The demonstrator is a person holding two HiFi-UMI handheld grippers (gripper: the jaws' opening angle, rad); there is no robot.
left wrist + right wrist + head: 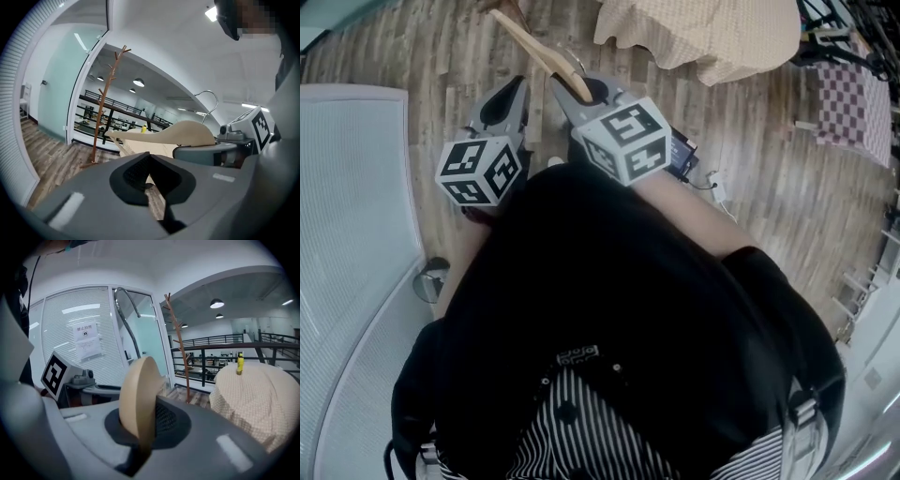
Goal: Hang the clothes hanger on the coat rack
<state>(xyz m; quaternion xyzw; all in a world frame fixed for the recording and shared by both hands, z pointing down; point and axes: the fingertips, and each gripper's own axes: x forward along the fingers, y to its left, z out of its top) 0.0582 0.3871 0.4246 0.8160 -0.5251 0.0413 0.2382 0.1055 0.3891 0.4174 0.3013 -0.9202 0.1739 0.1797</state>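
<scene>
My right gripper is shut on a pale wooden clothes hanger, whose arm sticks out ahead over the floor. In the right gripper view the hanger stands edge-on between the jaws of the right gripper, and its metal hook curves up to the left. The left gripper rides just left of it, jaws together with nothing in them. Its own view shows the closed left gripper, the hanger to its right, and the brown branched coat rack farther ahead. The coat rack stands some way off.
A table under a beige checked cloth stands ahead on the right, with a yellow bottle on it. A glass partition runs along the left. A pink chequered cloth lies at far right. A black railing stands behind the rack.
</scene>
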